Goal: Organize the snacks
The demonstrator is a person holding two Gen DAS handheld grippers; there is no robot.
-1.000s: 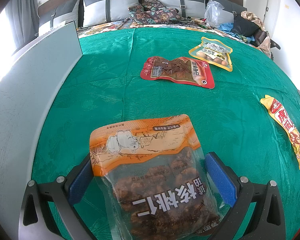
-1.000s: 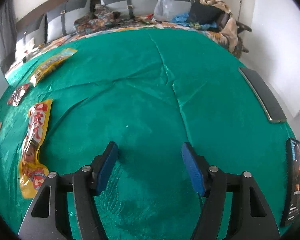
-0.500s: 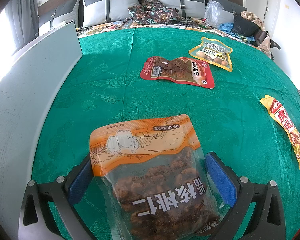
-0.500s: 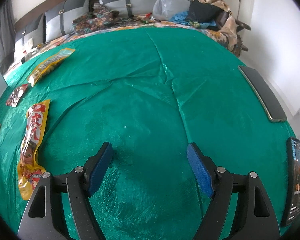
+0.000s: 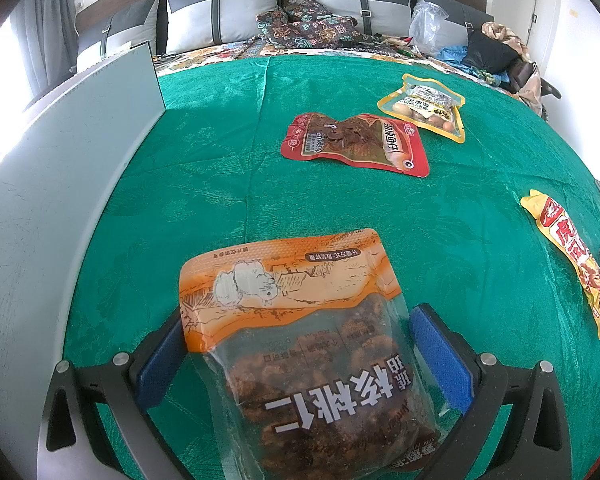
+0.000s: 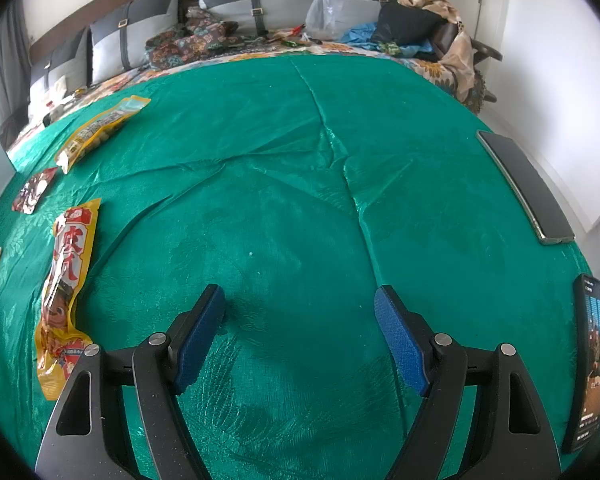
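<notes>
Left tongs [image 5: 296, 344], spread wide, straddle a walnut bag [image 5: 300, 344] lying flat on the green-covered bench [image 5: 220, 184], its long axis running straight ahead along the fingers; neither blue pad appears to press it. Right tongs [image 6: 300, 328] hang open and empty over bare cloth, a yellow pouch [image 6: 66, 280] off to their left. Farther on lie a red packet [image 5: 356, 142] and a yellow-rimmed packet [image 5: 424, 106]. The left hand is plainly nearer the bag.

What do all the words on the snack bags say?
"琥珀核桃仁", upside down, on the orange walnut bag between the left tool's fingers.
"劲辣鱼仔" on the red fish pouch.
"虎皮凤爪", partly seen, on the long yellow packet.
Print on the yellow-edged pouch and all smaller print: too small to read.
</notes>
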